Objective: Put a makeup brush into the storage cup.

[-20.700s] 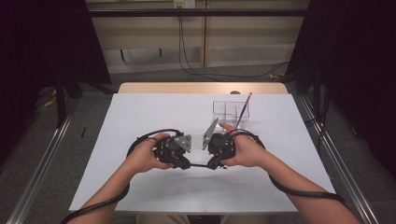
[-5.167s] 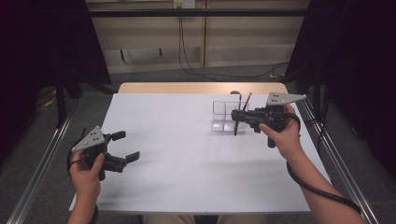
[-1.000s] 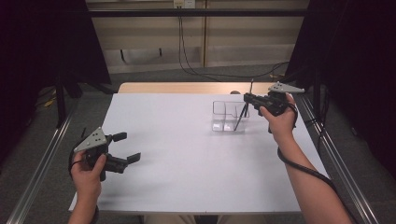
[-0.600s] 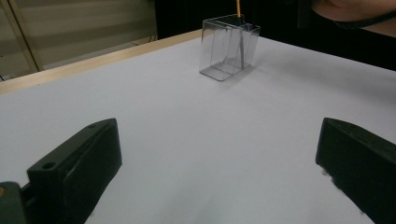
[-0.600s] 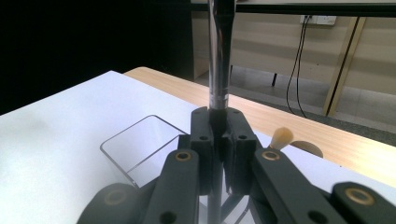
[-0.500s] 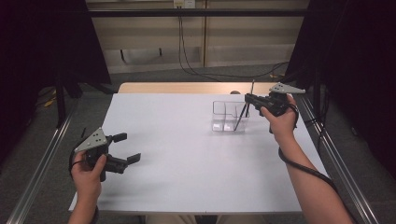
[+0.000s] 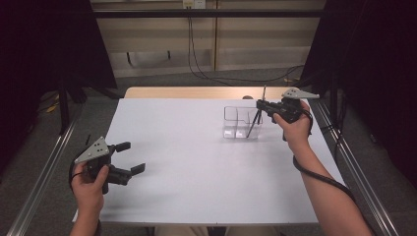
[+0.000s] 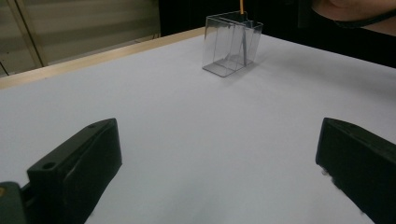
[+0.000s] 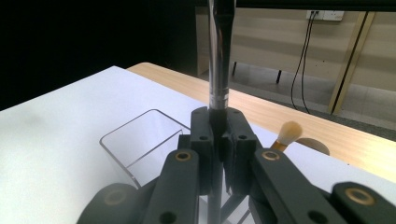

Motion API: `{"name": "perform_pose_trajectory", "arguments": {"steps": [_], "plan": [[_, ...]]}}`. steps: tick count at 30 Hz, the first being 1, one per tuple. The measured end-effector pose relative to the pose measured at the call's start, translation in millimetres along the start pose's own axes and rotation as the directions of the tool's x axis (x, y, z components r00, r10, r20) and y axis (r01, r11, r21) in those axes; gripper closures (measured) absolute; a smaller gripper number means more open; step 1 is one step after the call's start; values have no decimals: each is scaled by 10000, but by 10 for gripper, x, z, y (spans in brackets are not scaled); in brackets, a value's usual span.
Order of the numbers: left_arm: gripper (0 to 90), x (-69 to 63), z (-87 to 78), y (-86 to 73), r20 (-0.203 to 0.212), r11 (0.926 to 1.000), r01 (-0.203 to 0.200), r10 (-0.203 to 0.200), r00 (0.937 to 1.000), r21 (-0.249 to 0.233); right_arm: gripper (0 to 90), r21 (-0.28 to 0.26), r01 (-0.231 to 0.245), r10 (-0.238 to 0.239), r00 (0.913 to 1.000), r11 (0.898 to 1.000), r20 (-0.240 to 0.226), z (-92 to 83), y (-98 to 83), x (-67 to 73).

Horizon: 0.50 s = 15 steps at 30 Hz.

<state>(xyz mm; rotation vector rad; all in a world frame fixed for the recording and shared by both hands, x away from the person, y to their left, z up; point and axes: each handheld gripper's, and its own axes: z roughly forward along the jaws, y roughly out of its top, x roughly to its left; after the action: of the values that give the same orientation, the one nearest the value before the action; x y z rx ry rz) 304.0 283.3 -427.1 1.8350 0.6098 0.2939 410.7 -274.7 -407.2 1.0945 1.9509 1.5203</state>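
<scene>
A: Near us, the left gripper (image 7: 129, 157) rests wide open and empty on the tabletop (image 7: 196, 167), as a second ago.

B: Farther, the right gripper (image 7: 259, 103) stays clamped on the brush (image 9: 218, 56), its lower end in the clear box (image 7: 241, 123). Releasing looks like the next step.

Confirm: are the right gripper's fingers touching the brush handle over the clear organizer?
Touching. In the right gripper view the right gripper has its fingers shut on the brush handle, no gap showing, above the clear organizer.

Right gripper (image 7: 260, 104) fingers clamped, left gripper (image 7: 129, 157) spread (resting low)
</scene>
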Motion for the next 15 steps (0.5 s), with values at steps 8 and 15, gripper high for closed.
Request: {"name": "perform_pose_trajectory", "arguments": {"steps": [8,15], "plan": [[3,-22,-28,-13,-109,10000,33,-33,9999,5,846,26,-48,48,10000,10000,-12,4,-48,-6],[3,-21,-3,0,-54,10000,-60,60,10000,51,846,33,-98,98,10000,9999,-7,-33,-76,-18]]}}
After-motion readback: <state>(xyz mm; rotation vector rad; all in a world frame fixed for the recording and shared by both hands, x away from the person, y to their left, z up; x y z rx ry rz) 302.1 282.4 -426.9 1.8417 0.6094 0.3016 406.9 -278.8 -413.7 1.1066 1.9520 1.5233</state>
